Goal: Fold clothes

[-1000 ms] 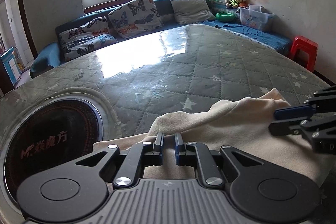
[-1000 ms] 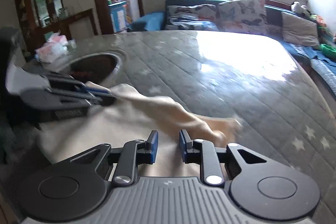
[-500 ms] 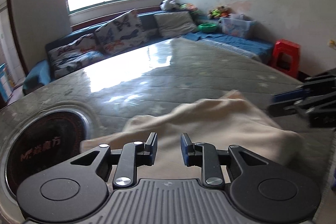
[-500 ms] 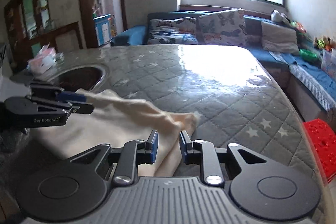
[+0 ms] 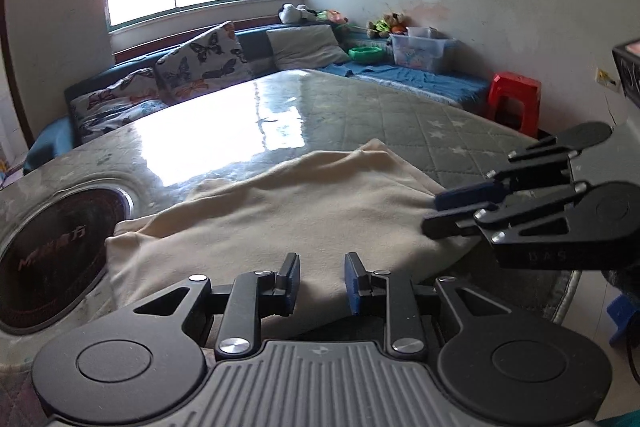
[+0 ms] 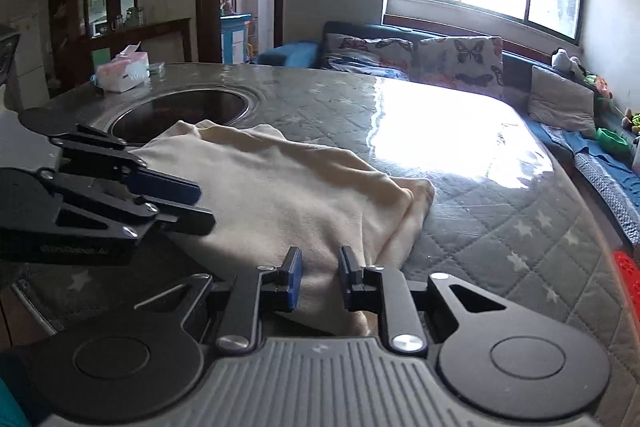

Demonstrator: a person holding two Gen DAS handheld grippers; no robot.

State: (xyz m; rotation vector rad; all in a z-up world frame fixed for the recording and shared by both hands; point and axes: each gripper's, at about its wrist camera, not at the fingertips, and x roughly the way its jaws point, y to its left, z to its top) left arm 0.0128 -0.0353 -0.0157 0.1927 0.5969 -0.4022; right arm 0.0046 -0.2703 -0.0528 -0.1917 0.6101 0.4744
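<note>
A cream garment lies folded on the round table, beside the dark hob set into it. My left gripper hovers over the garment's near edge. Its jaws stand apart and cloth shows through the gap, untouched by the pads. In the right wrist view the same garment lies with its fold to the right. My right gripper is over its near right corner. Its jaws are closing a little, with cloth between them but not pinched. Each gripper shows side-on in the other view: left gripper, right gripper.
The table has a grey quilted star cover under glossy plastic. A round hob sits left of the garment, with a tissue pack behind it. A sofa with butterfly cushions and a red stool stand beyond the table.
Both grippers have drawn back toward the near edge of the table. The left jaws, nearly shut on the cloth a second ago, have parted. The garment has settled into a flat fold.
</note>
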